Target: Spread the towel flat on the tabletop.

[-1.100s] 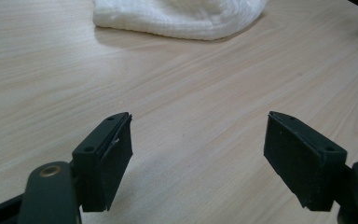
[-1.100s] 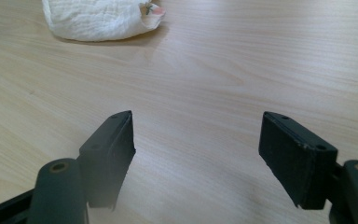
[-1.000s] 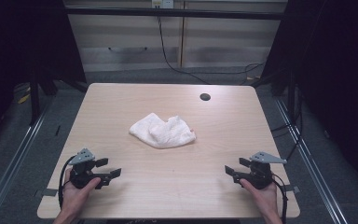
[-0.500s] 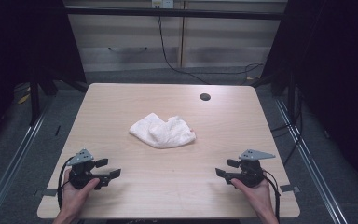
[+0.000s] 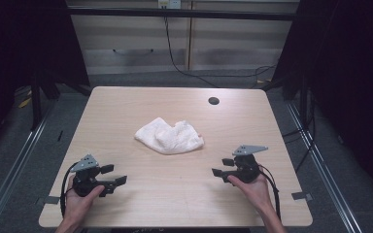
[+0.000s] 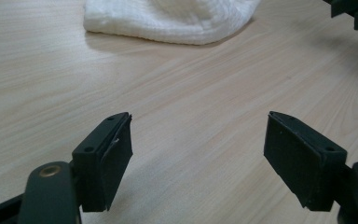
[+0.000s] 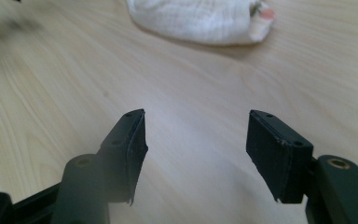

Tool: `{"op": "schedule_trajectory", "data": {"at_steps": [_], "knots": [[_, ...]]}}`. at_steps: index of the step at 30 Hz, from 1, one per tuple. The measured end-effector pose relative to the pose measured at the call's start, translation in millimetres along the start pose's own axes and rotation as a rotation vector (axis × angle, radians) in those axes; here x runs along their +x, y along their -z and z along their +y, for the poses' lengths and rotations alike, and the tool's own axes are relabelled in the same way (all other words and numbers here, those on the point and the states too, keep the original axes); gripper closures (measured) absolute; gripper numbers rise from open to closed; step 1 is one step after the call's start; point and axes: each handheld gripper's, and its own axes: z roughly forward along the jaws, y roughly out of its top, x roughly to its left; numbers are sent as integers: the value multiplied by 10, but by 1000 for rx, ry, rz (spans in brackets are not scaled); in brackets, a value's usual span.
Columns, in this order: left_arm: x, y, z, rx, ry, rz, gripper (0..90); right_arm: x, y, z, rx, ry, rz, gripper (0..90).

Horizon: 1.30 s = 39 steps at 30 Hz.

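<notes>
The white towel (image 5: pixel 169 137) is lying crumpled near the middle of the wooden table (image 5: pixel 141 102) in the high view, bearing no writing that can be read. The left gripper (image 5: pixel 115 181) is sitting low at the near left, gripped from behind by the left hand (image 5: pixel 77 200), its jaws pointing toward the table's centre. The right gripper (image 5: pixel 218 172) is resting at the near right in the right hand (image 5: pixel 253 187), aiming left. Both are staying well apart from the towel, with bare tabletop lying between them. A dark round hole (image 5: pixel 213 101) is sitting near the far edge.

In the left gripper view, the jaws are standing wide apart over bare wood, holding nothing; the towel (image 6: pixel 168 18) is lying ahead near the top edge.

In the right gripper view, the jaws are also gaping wide and empty, and the towel (image 7: pixel 200 21) is lying ahead, with a small pinkish spot (image 7: pixel 267 14) showing at its right end.
</notes>
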Motion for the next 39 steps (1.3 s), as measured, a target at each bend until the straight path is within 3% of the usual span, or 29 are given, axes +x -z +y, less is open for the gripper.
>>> {"op": "schedule_trajectory", "data": {"at_steps": [5, 6, 10, 18, 23, 29, 31, 33, 34, 35, 37, 38, 39], "knots": [[-10, 8, -7, 1, -5, -5, 233, -27, -144, 228, -8, 2, 45, 384], [-8, 5, -8, 1, -4, -6, 231, -27, -222, 341, -9, 21, 61, 384], [1, 7, -7, 0, 2, 0, 227, -32, -403, 507, 10, 45, 79, 406], [-5, 23, -17, -5, 7, 9, 225, -37, -713, 774, 77, 89, 83, 383], [-1, 20, -13, 7, 4, 11, 226, -52, -846, 859, 116, 119, 58, 397], [-4, 30, -3, 1, -3, 4, 225, -171, -967, 1060, 130, 101, 52, 419], [-2, 31, -2, 0, -2, 6, 225, -196, -999, 1080, 140, 99, 46, 417], [17, 31, -2, 0, 1, 10, 224, -267, -1156, 1090, 195, 101, 13, 412], [17, 31, -2, 0, 1, 10, 224, -267, -1156, 1090, 195, 101, 13, 412], [22, 37, -3, 3, -3, 11, 224, -313, -1244, 1050, 191, 63, 20, 413], [27, 45, -9, 1, -2, 11, 224, -326, -1290, 1022, 198, 60, 21, 415], [28, 45, -11, -1, 1, 12, 224, -320, -1357, 966, 237, 74, 6, 447], [33, 46, -13, 2, -1, 12, 224, -320, -1355, 957, 228, 70, 4, 479]]}}
